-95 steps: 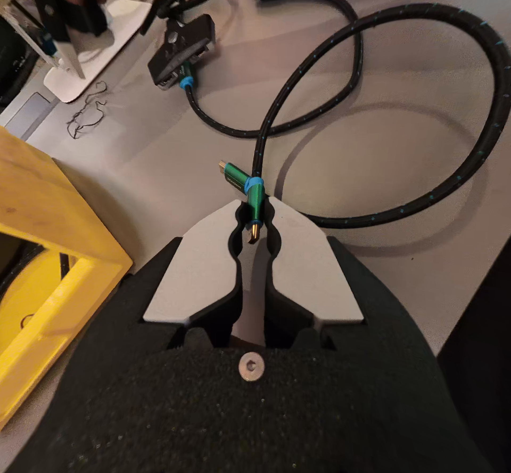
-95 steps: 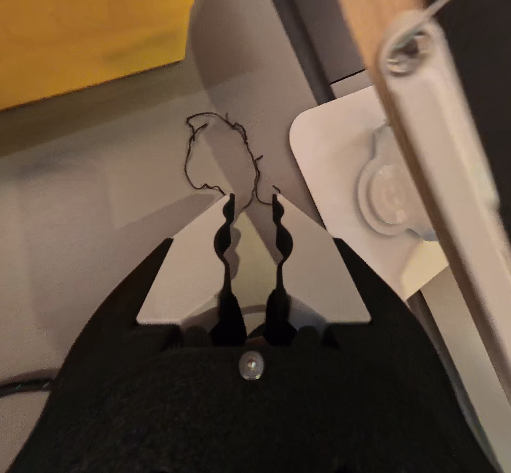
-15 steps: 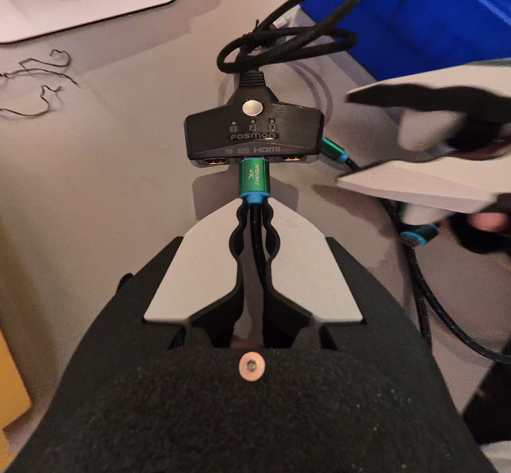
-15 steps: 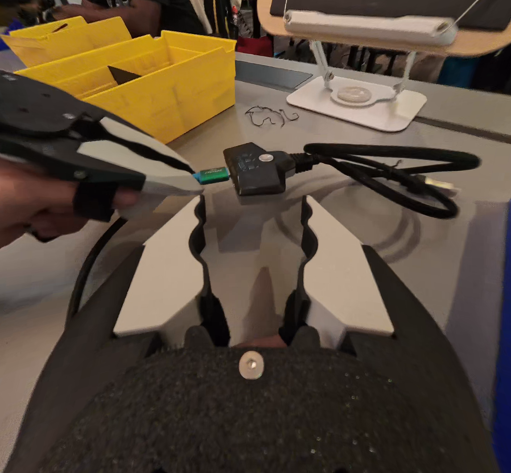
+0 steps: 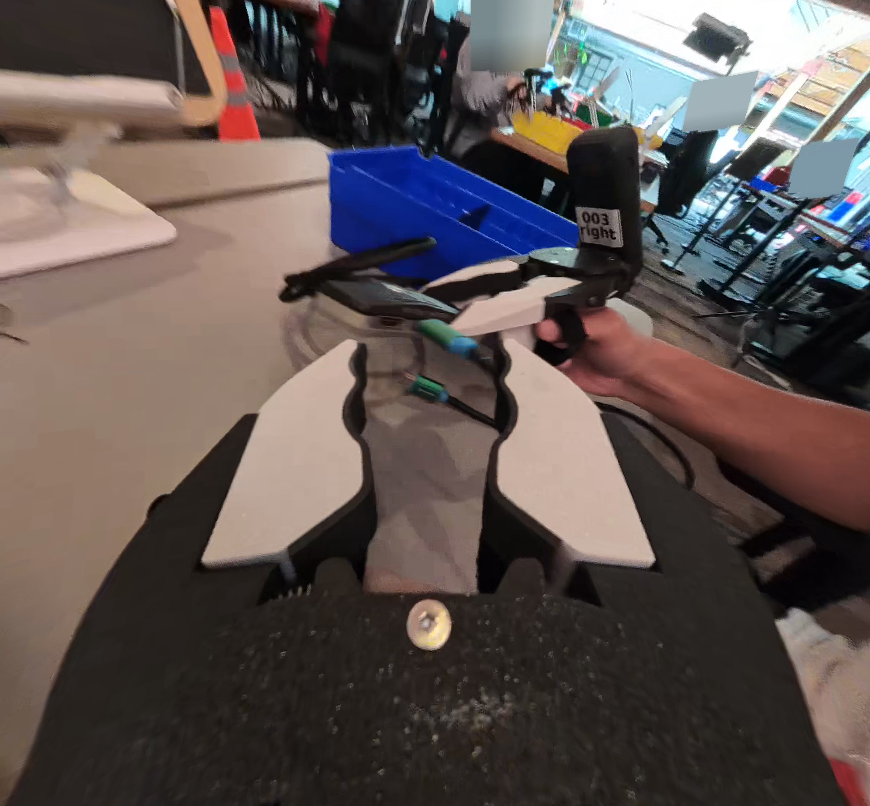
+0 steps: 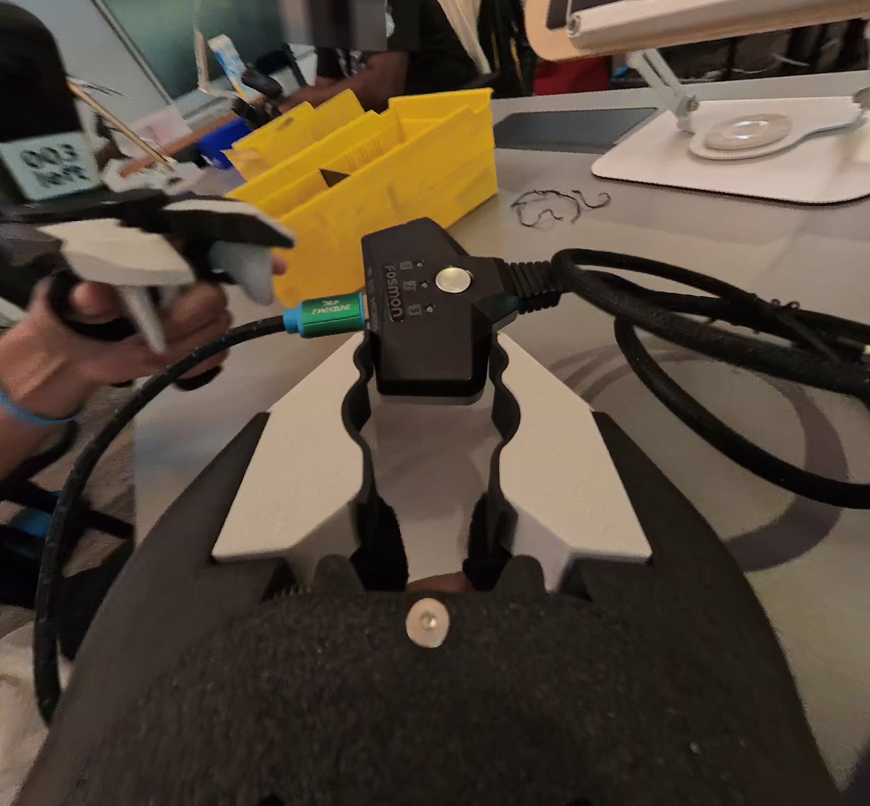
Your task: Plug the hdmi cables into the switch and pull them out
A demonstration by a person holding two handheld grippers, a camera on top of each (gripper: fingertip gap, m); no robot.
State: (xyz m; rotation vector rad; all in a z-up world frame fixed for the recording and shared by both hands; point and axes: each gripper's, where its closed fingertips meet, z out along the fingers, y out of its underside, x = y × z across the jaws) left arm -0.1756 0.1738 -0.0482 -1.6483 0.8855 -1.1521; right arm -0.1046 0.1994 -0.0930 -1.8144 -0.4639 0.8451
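right gripper (image 6: pixel 430 359): fingers clamp one black switch (image 6: pixel 426 312) at frame centre | one green plug (image 6: pixel 332 311) seated in the switch's left side, one fixed black cable (image 6: pixel 659 293) leaving right | left gripper (image 5: pixel 428 364): spread wide, empty | second green plug (image 5: pixel 427 388) loose on table (image 5: pixel 141 383), centre | one yellow bin (image 6: pixel 376 180) upper left, one blue bin (image 5: pixel 438 209) upper centre

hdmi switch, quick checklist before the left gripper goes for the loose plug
1. Right gripper shut on HDMI switch: ok.
2. Switch level: not ok, lifted and tilted in the left wrist view.
3. First green HDMI plug seated in a port: ok.
4. Left gripper open and empty: ok.
5. Loose green plug lying on the table ahead: ok.
6. A free port faces the left gripper: cannot tell, blurred.
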